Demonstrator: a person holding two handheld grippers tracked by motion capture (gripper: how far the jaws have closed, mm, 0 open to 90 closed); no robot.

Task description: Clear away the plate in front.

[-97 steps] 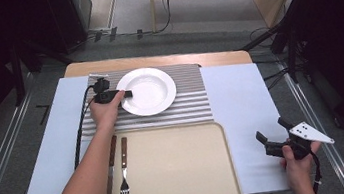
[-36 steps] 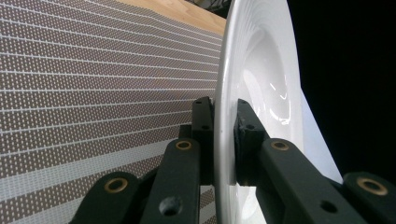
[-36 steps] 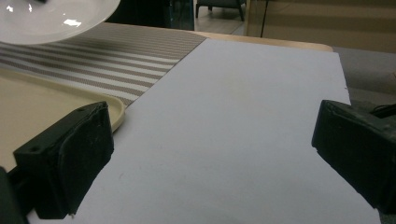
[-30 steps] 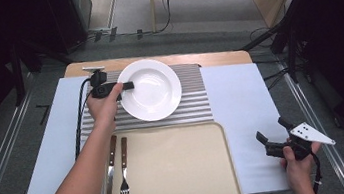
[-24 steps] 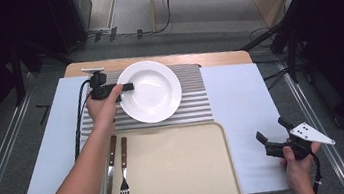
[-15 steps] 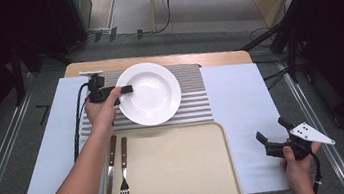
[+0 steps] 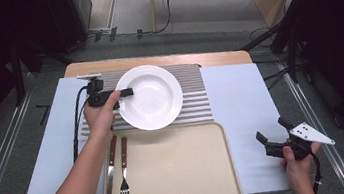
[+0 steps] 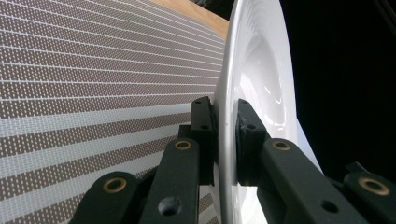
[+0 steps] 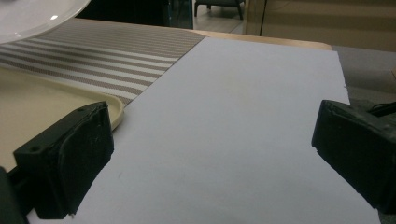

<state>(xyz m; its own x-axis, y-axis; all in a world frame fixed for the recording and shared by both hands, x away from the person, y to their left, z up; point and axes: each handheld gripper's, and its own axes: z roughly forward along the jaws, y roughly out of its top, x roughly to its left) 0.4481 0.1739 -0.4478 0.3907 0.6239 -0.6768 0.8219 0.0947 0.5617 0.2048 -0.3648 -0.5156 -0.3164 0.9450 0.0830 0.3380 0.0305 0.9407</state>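
A white plate [image 7: 152, 99] hangs a little above the striped mat [image 7: 194, 109]. My left gripper [image 7: 126, 92] is shut on the plate's left rim, one jaw above it and one below. In the left gripper view the rim [image 8: 233, 70] runs edge-on between the jaws of that gripper [image 8: 224, 135]. My right gripper [image 7: 271, 130] is held open over the pale blue sheet [image 7: 236, 98] at the near right, with nothing in it. Its own view shows the right gripper [image 9: 210, 154] with jaws wide apart over the sheet [image 9: 233, 116].
A beige tray [image 7: 170, 178] lies at the near edge of the table. A knife [image 7: 110, 170] and a fork [image 7: 123, 174] rest on its left side. The tray's corner [image 9: 28, 102] is just left of the right gripper.
The left gripper has raised the plate off the mat and carried it slightly toward the tray. The right gripper has stayed where it was.
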